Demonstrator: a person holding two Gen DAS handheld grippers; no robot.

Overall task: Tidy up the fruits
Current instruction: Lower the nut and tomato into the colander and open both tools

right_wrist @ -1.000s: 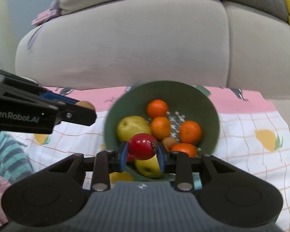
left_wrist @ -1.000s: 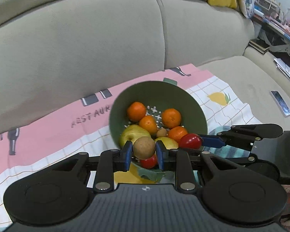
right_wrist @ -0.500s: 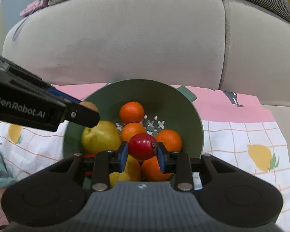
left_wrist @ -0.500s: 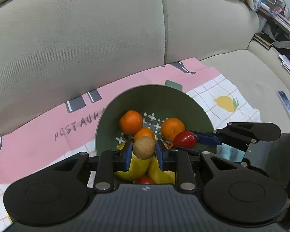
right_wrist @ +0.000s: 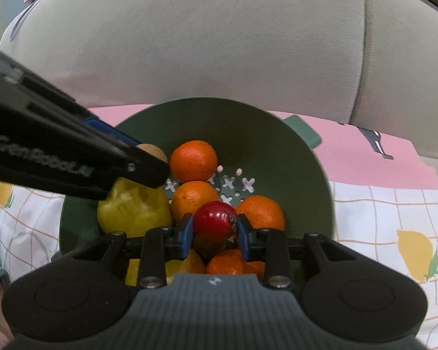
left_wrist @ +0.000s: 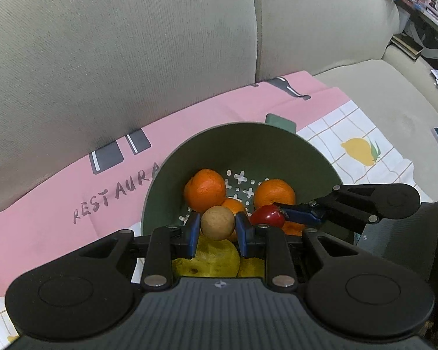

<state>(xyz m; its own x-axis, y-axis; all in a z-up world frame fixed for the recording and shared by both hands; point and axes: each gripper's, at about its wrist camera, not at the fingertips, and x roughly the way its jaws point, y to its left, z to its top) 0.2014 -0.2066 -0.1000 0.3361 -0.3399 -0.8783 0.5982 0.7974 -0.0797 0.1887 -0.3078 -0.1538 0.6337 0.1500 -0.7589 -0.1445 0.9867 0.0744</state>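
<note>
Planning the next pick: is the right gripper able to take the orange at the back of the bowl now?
Probably not: the right gripper is shut on a red tomato, though the back orange lies uncovered.

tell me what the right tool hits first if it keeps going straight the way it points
Probably the orange just beyond the red tomato that the right tool holds, inside the green bowl; depth is hard to judge.

matte green plastic colander [left_wrist: 280, 157] | glossy red tomato [right_wrist: 214, 220] | dimpled oranges [left_wrist: 205, 190] | ribbed cloth sofa [left_wrist: 131, 58] | smooth printed cloth [left_wrist: 73, 192]
</note>
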